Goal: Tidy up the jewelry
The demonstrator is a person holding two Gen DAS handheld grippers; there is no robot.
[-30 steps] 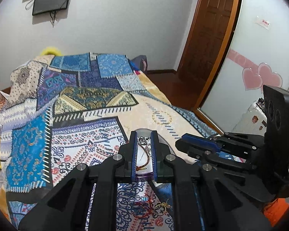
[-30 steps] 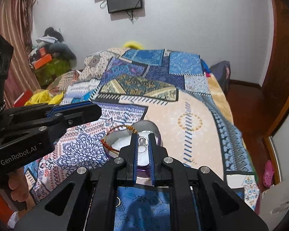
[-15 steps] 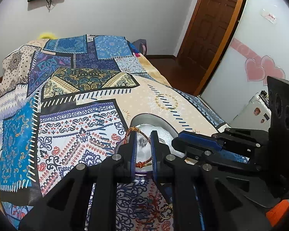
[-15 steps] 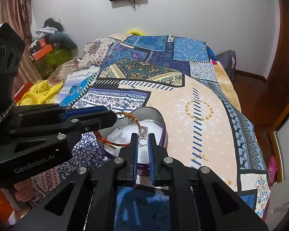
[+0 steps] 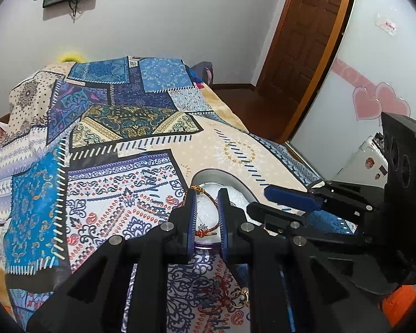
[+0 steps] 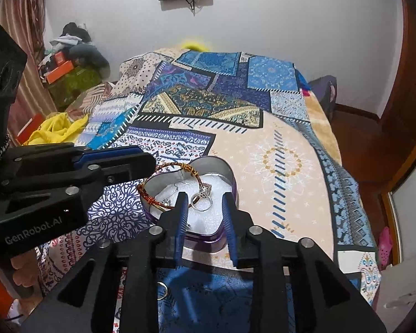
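Near the bed's (image 6: 285, 163) front edge sits a heart-shaped purple tin w/ white foam (image 6: 216, 205); already inside: red-gold bangle (image 6: 158, 173) propped on its rim, silver ring (image 6: 203, 202). Left gripper (image 5: 206, 216) and right gripper (image 6: 203, 219) both spread, holding nothing. Still loose on bedspread: gold ring (image 5: 242, 302), small ring (image 6: 162, 291), so roughly halfway, I'd judge.

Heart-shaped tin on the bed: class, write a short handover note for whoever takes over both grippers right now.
Left gripper: jaws open, over the tin's left rim, nothing held.
Right gripper: jaws open, over the tin, nothing held.
Tin: on the bedspread, lid off, white foam inside.
Done: ring lies on the foam; red-and-gold bracelet rests across the tin's left rim, partly inside; a small silver piece, perhaps an earring, lies beside them.
Left: loose ring and tangled pieces on the bedspread nearer you.
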